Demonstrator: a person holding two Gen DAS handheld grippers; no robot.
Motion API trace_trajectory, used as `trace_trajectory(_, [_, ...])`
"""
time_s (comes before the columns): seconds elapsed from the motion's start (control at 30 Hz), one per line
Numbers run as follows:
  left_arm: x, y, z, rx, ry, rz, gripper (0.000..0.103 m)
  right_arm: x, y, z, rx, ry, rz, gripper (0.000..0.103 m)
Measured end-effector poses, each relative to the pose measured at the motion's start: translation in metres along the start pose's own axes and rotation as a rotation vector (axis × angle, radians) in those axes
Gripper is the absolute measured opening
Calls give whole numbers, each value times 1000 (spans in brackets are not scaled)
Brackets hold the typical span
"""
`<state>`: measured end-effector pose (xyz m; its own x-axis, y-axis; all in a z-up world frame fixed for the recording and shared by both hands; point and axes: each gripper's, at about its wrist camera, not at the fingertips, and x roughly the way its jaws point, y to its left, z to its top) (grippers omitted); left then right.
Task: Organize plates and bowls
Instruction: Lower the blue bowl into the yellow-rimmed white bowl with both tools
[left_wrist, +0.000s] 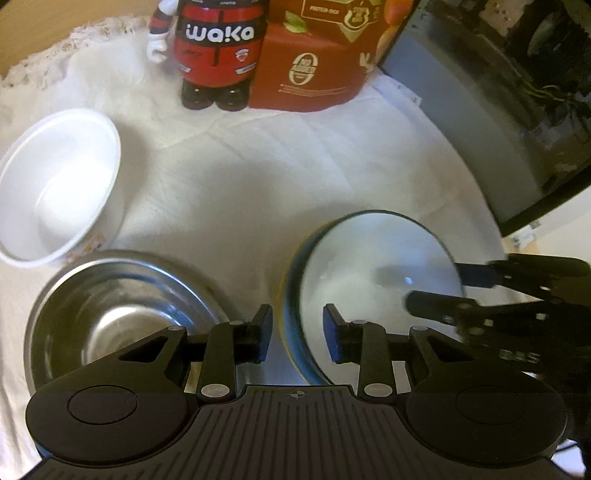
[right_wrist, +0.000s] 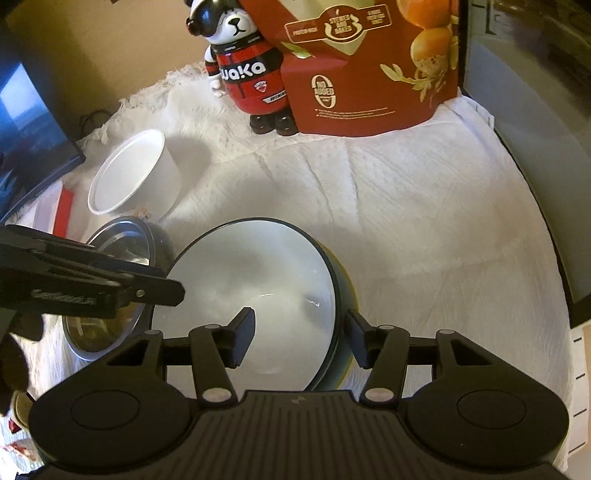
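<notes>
A white-lined bowl with a dark blue and yellow outside (left_wrist: 373, 273) (right_wrist: 266, 295) sits on the white cloth. A steel bowl (left_wrist: 122, 314) (right_wrist: 122, 288) stands just left of it, and a white bowl (left_wrist: 59, 184) (right_wrist: 133, 173) lies further back left. My left gripper (left_wrist: 297, 332) is open, its fingers straddling the near rim of the blue bowl. My right gripper (right_wrist: 301, 339) is open too, one finger inside the bowl and one outside its right rim; it also shows in the left wrist view (left_wrist: 461, 291).
A red Waka bear figure (left_wrist: 218, 55) (right_wrist: 251, 81) and a red food box (left_wrist: 325, 55) (right_wrist: 369, 66) stand at the back. A dark appliance (left_wrist: 498, 110) borders the right side. A monitor (right_wrist: 26, 129) sits at the left.
</notes>
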<state>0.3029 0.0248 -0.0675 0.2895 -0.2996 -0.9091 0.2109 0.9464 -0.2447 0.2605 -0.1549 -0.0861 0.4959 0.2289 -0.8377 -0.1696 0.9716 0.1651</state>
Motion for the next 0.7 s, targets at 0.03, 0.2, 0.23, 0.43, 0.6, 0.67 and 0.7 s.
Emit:
trace_trajectory(0.03, [3, 1, 1, 1, 3, 13, 33, -1, -1, 0, 6, -7, -5, 54])
trace_trajectory(0.2, [18, 8, 8, -17, 40, 2, 34, -4, -14, -1, 61, -21, -32, 57])
trace_trajectory(0.23, [21, 9, 9, -19, 47, -7, 34, -3, -18, -2, 82, -12, -26, 59])
trace_trajectory(0.43, [39, 9, 14, -26, 71, -7, 34, 21, -44, -14, 266, 91, 111, 63])
trace_trajectory(0.6, [51, 2, 19, -31, 79, -60, 38, 44, -46, -19, 332, 139, 191, 62])
trace_trajectory(0.67, [56, -2, 19, -17, 83, -40, 37, 49, -42, -18, 313, 150, 201, 62])
trace_trajectory(0.7, [59, -3, 20, -16, 88, -35, 35, 52, -39, -16, 301, 155, 208, 62])
